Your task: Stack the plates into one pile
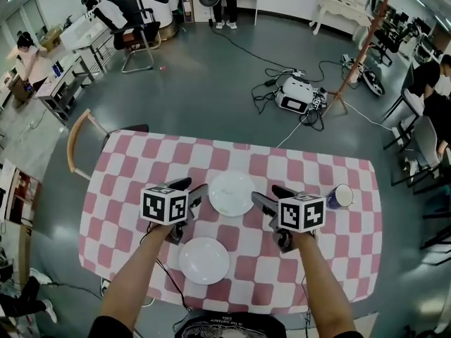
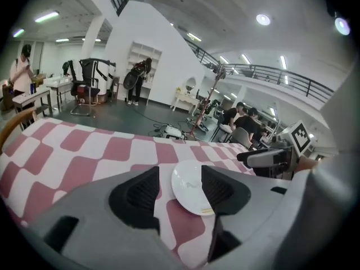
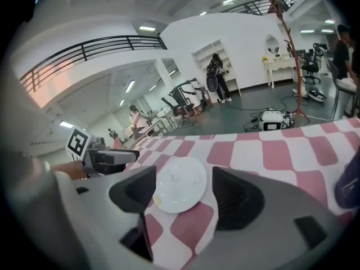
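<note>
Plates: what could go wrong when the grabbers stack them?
Both the left gripper and right gripper aim open jaws at the far plate; they might bump each other. The plate lies flat on the tablecloth, so a jaw could snag the cloth or push the plate. A dragged cloth might tip the cup.

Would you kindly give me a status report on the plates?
Left gripper and right gripper open, empty, flanking far plate. Near plate lies apart, unstacked. Blue cup off right, not in the way.
</note>
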